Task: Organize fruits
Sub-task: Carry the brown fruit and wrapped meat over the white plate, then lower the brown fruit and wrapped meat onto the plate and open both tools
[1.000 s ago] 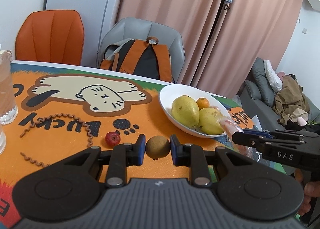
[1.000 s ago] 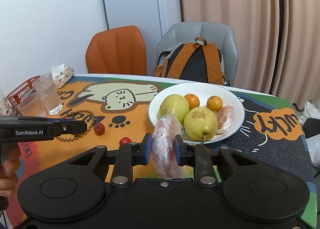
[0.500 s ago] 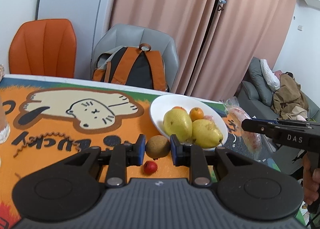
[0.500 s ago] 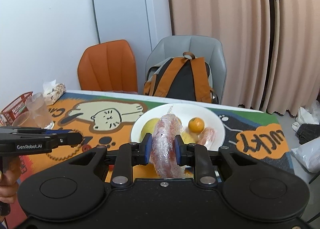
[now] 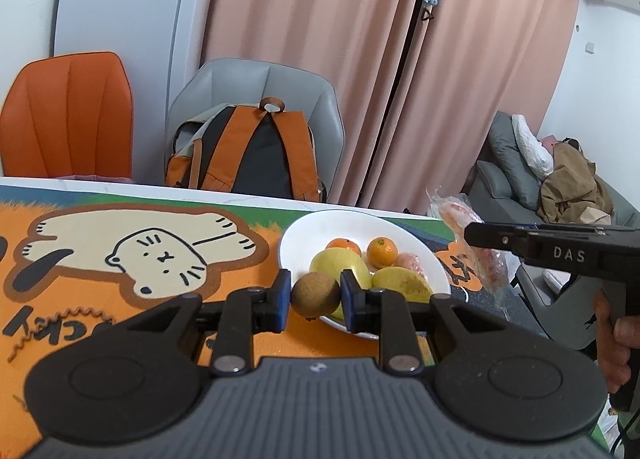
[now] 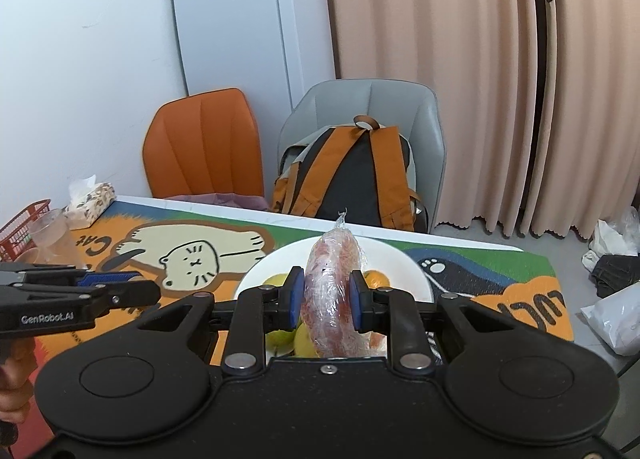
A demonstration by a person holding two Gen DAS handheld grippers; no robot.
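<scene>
Left gripper [image 5: 315, 295]: 2 blue-padded fingers clamped on small brown round fruit [image 5: 315, 294], held level, pointing forward. Right gripper [image 6: 327, 295]: fingers pinched on plastic-wrapped reddish fruit [image 6: 331, 291], wrap upright between pads. Right hand [image 5: 616, 343] wraps pistol-style handle at frame edge.

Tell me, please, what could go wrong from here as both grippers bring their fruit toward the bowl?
The white bowl already holds pears and oranges, so the kiwi in the left gripper might roll off the pile once released. The plastic-wrapped fruit in the right gripper looks soft and slippery; it may slide or get squashed. Both grippers near one bowl could collide.
</scene>
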